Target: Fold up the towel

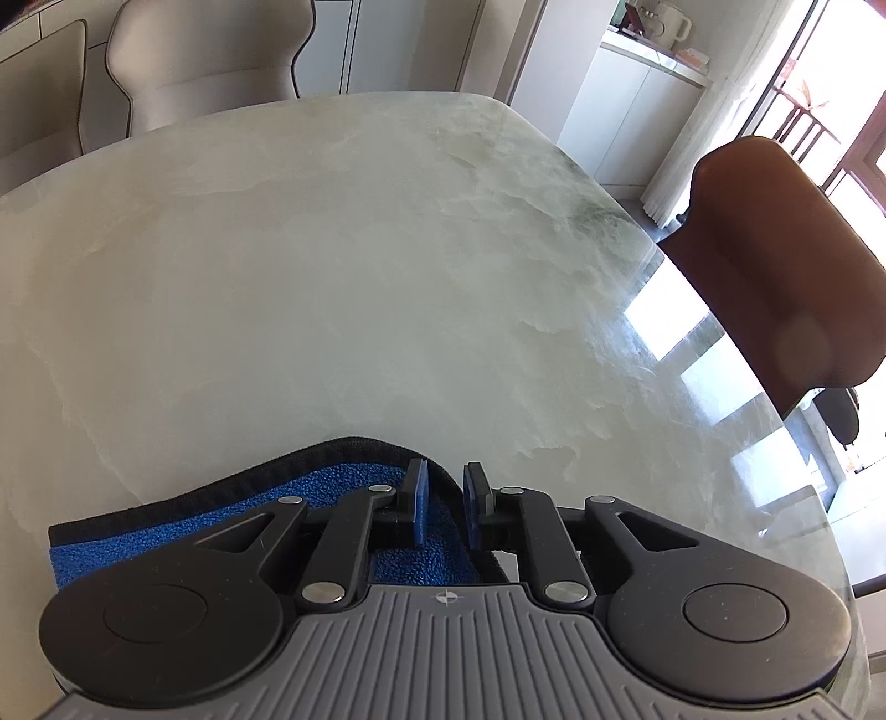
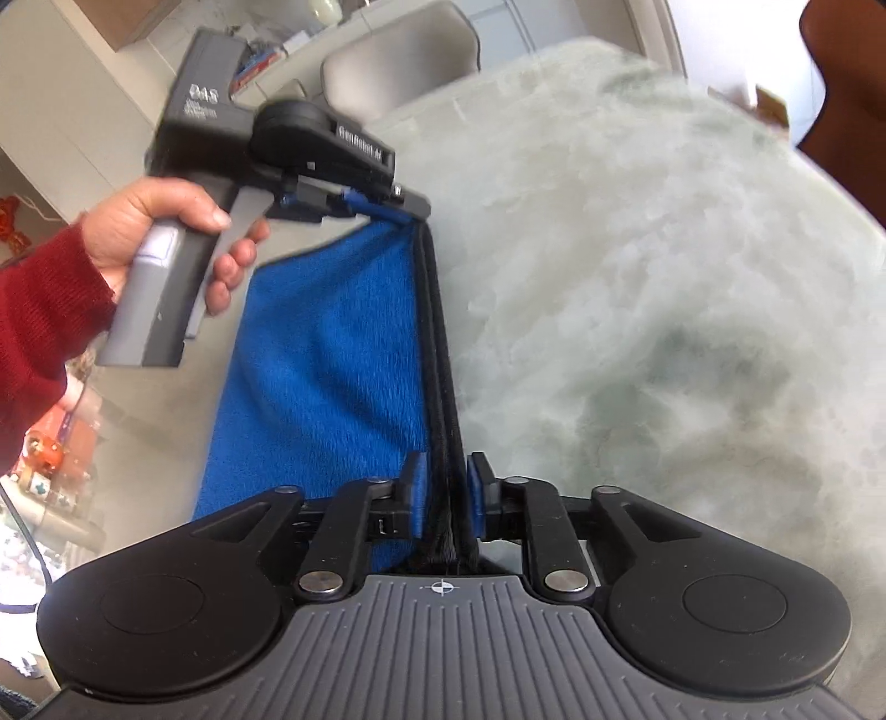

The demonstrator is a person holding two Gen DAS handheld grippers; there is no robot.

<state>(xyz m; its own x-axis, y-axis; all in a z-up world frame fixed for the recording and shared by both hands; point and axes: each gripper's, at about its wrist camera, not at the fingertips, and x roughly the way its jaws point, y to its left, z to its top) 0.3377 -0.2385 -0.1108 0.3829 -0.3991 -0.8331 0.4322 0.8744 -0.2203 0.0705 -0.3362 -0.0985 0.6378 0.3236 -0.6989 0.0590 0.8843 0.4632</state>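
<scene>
A blue towel (image 2: pixel 332 360) with a black hem lies folded on the marble table (image 2: pixel 637 277), its doubled hem running from one gripper to the other. My right gripper (image 2: pixel 447 498) straddles the near end of that hem; its blue pads stand slightly apart and do not press the cloth. At the far corner is my left gripper (image 2: pixel 410 213), held by a hand (image 2: pixel 149 221) in a red sleeve. In the left wrist view, the left gripper (image 1: pixel 446 498) has a small gap between its pads. The towel (image 1: pixel 166 537) hem curves through that gap, unpinched.
Bare marble table (image 1: pixel 332 249) stretches ahead of the left gripper to its rounded far edge. A brown chair (image 1: pixel 775 249) stands at the right edge and beige chairs (image 1: pixel 210 50) at the far side. A white cabinet with a mug (image 1: pixel 659 27) is beyond.
</scene>
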